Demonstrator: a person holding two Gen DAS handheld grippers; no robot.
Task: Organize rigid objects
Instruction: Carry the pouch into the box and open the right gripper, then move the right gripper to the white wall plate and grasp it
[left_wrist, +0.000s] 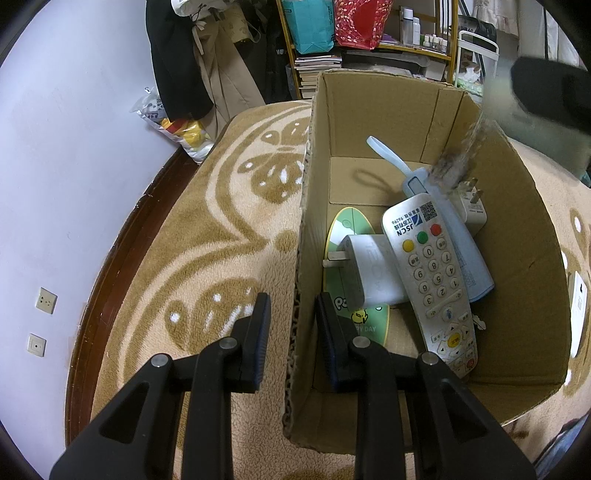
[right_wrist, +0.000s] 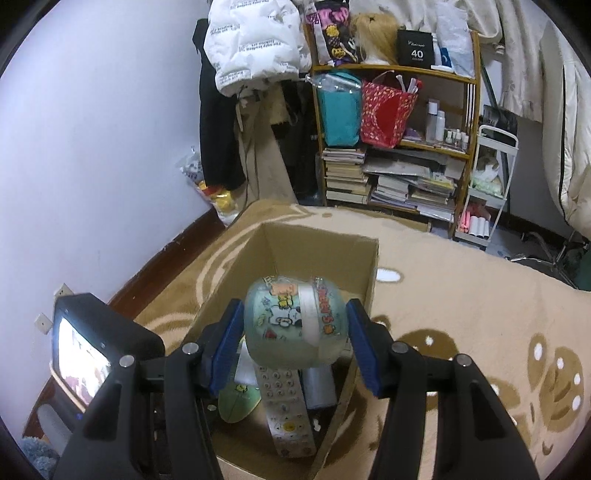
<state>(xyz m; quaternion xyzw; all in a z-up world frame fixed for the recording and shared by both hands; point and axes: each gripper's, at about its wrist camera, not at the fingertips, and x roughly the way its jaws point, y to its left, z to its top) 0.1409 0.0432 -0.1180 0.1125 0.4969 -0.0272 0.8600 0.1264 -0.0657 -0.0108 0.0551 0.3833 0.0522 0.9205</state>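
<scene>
An open cardboard box (left_wrist: 509, 280) stands on a beige patterned carpet. It holds a white remote (left_wrist: 432, 280), a blue silicone-cased item (left_wrist: 458, 240), two white chargers (left_wrist: 365, 273) and a green oval card (left_wrist: 349, 225). My left gripper (left_wrist: 293, 297) is open and straddles the box's left wall, with a gap on each side. My right gripper (right_wrist: 295, 302) hovers over the box (right_wrist: 371, 273), shut on a translucent green case (right_wrist: 291, 325) covered in cartoon stickers. In the left wrist view the right gripper (left_wrist: 550, 92) is a dark blur at the upper right.
A wooden shelf (right_wrist: 399, 147) with books, bags and bottles stands at the back, with hanging coats (right_wrist: 221, 129) and a white trolley (right_wrist: 487, 192) beside it. A lilac wall (left_wrist: 66, 166) with sockets runs along the left. Carpet (right_wrist: 461, 295) spreads to the right of the box.
</scene>
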